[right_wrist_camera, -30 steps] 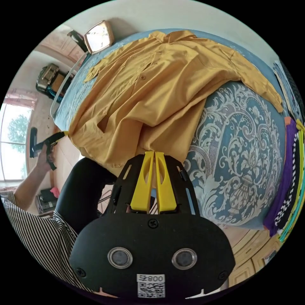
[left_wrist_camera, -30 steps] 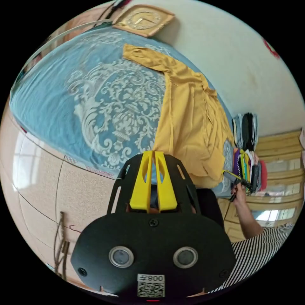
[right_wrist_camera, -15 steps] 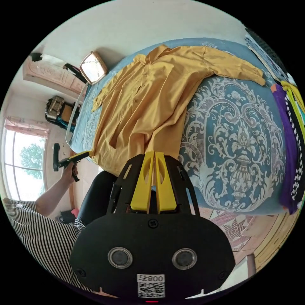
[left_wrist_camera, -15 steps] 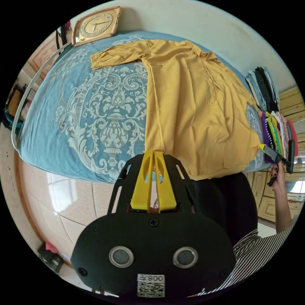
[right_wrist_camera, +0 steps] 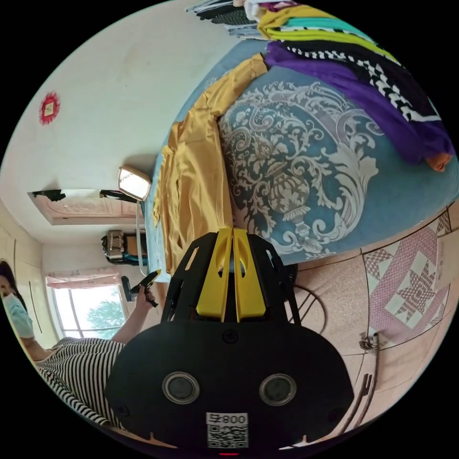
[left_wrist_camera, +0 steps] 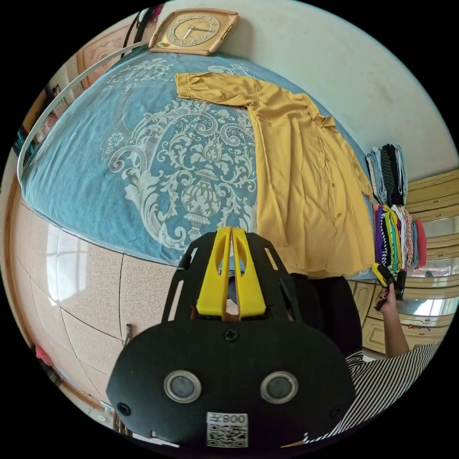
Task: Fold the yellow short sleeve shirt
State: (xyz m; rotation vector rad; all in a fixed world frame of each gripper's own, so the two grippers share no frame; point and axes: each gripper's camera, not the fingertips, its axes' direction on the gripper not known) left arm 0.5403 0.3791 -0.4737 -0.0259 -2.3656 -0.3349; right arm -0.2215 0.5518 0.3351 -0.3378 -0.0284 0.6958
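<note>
yellow shirt (left_wrist_camera: 306, 181): flat on blue bedspread (left_wrist_camera: 143, 158), sleeves out | left claw (left_wrist_camera: 232, 233): clenched, empty | right claw (right_wrist_camera: 232, 233): clenched, empty

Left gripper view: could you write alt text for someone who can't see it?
A yellow shirt lies spread flat on a blue patterned bed. The left gripper, jaws closed, hovers at the bed's edge, empty, with folded clothes stacked beyond.

The yellow shirt (left_wrist_camera: 306, 181), bunched and held by its hem a second ago, is now seen spread flat on the bed (left_wrist_camera: 119, 158), released by the left gripper (left_wrist_camera: 232, 234) and right gripper (right_wrist_camera: 233, 235).
</note>
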